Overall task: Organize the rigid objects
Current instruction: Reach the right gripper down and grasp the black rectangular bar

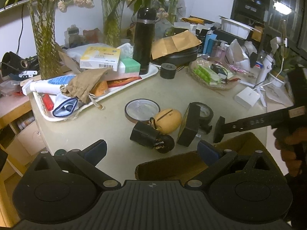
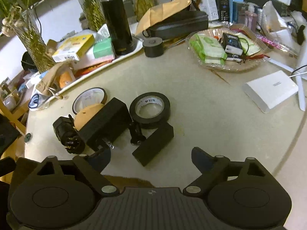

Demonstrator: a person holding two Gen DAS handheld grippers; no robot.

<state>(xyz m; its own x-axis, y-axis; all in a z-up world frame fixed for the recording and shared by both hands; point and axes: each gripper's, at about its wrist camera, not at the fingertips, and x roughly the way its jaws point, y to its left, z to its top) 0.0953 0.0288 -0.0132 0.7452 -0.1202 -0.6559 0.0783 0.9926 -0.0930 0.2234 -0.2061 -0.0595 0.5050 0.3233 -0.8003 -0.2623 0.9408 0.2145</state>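
Note:
A cluster of small objects lies on the round beige table (image 2: 211,115): a black tape roll (image 2: 150,109), a brown-rimmed tape roll (image 2: 90,98), a tan egg-shaped piece (image 1: 168,120), a black plug adapter (image 1: 151,137), a black block (image 2: 106,123) and a black bar (image 2: 153,146). My left gripper (image 1: 151,149) is open just before the plug adapter, above an open cardboard box (image 1: 172,167). My right gripper (image 2: 151,158) is open, with the black bar between its fingertips. In the left wrist view the right gripper (image 1: 220,129) reaches in from the right.
A white tray (image 1: 90,103) of boxes, a pouch and a black flask (image 1: 144,40) stands at the back left. A black cylinder (image 1: 168,70), a glass dish of packets (image 1: 211,73), a white box (image 2: 270,91) and vases of plants (image 1: 45,44) stand around.

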